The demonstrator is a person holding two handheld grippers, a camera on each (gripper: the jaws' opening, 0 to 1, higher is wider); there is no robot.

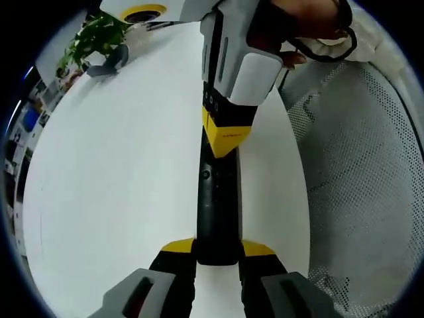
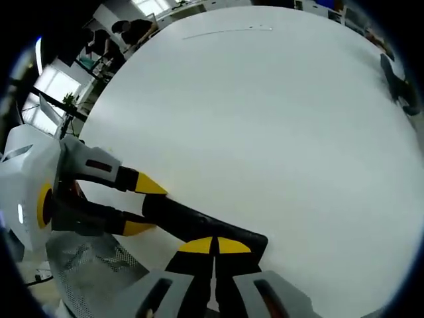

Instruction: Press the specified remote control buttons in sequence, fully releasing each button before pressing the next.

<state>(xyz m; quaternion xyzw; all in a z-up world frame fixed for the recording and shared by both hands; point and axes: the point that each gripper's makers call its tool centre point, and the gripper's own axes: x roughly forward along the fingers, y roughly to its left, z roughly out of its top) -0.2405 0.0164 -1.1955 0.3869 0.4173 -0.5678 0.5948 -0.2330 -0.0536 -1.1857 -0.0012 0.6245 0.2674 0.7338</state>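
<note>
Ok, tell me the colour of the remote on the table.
Black. The remote shows best in the left gripper view, lying on the white table.

A broad white surface [image 1: 119, 172] spreads through both views, smooth and evenly lit. In the left gripper view, a leafy green plant [image 1: 93, 36] stands at its far edge beside a small grey object [image 1: 109, 63], with a white device bearing a yellow ring [image 1: 142, 10] close by. A white mesh chair back [image 1: 371, 165] curves along the surface's right side. Blurred shelving [image 1: 23, 132] lines the left margin. In the right gripper view, bright windows [image 2: 56, 86] and dark office chairs [image 2: 126, 30] sit beyond the surface's far edge, and a thin line [image 2: 225, 31] crosses the tabletop.
</note>
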